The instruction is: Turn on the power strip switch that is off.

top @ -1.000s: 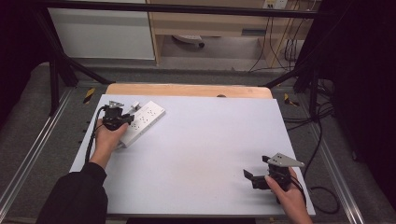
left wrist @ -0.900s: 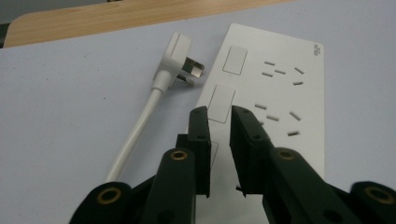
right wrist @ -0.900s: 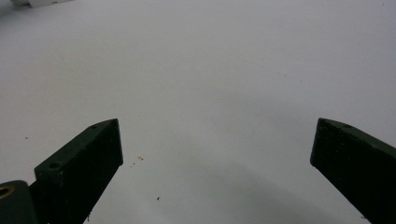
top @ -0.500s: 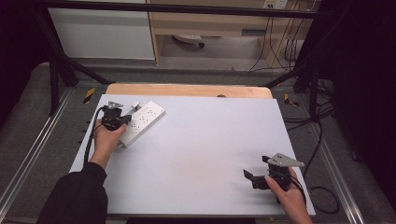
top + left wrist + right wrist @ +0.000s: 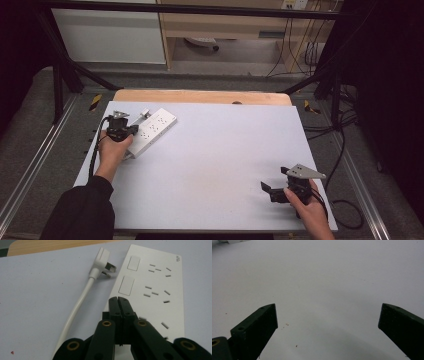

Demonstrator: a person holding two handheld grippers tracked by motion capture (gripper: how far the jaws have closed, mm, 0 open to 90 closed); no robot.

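The left gripper (image 5: 118,300) hovers over the near edge of the white power strip (image 5: 152,287) at the table's (image 5: 215,165) far left, its fingers just pressed together on nothing — the strip's plug (image 5: 103,261) lies beside it. The right gripper (image 5: 328,320) rests well apart at the near right, fingers wide open — empty

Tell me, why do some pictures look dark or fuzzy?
High view: the room's edges fall into black, while the table is evenly lit. Left gripper view: the power strip and plug look sharp. Right gripper view: the table looks soft, with gentle shadow near the bottom.
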